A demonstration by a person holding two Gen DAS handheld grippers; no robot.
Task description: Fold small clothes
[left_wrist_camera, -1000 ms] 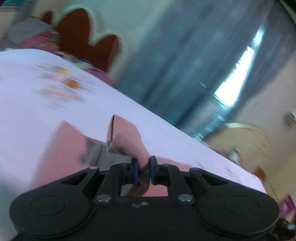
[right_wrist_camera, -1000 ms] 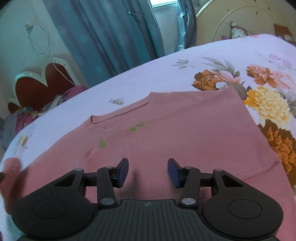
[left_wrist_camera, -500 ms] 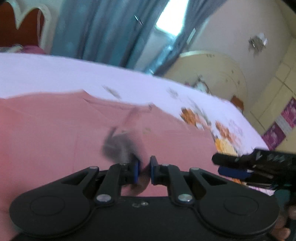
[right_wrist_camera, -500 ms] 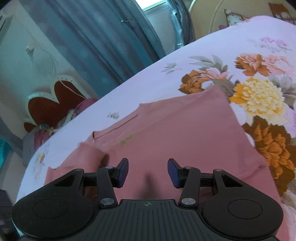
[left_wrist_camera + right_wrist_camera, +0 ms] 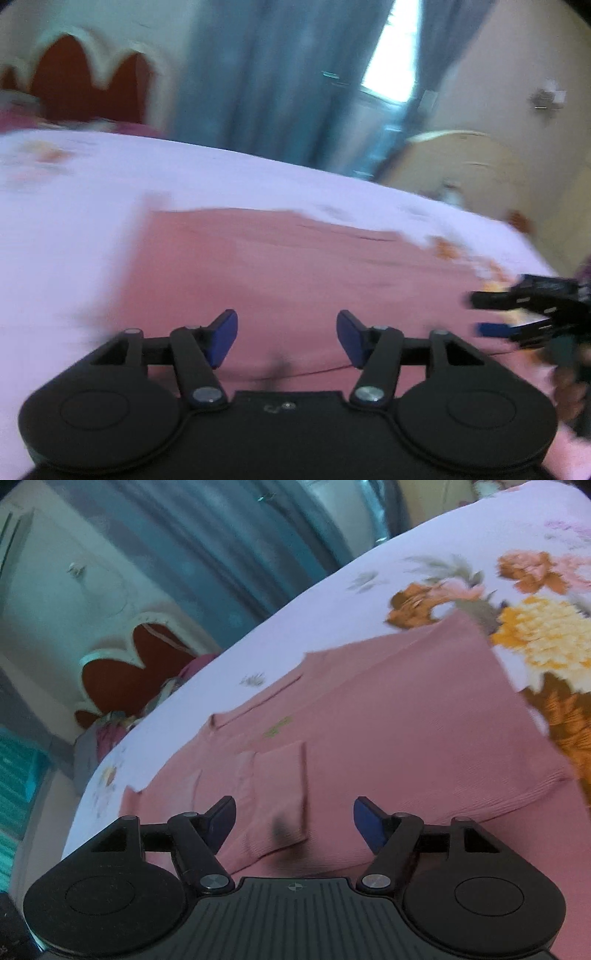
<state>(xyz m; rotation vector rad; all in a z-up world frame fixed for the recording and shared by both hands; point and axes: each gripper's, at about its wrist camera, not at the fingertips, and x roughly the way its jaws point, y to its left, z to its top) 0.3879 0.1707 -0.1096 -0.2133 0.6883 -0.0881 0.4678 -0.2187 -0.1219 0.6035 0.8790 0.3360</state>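
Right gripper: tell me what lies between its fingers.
In the right wrist view, the folded-in sleeve of the pink shirt lies between the opening fingers, unpinched.

Two handheld black plastic tools filled the lower part of each wrist view. The left gripper (image 5: 287, 334) carried blue pads on angled black fingers (image 5: 221, 336), each linked by slim bars with silver pivot screws to a large round black housing embossed with a circle. The right gripper (image 5: 294, 821) matched it in build, its body ribbed with fine lengthwise grooves and stamped with a small crosshair mark at the centre. At the right edge of the left view, the right gripper showed side-on, black with blue tips.
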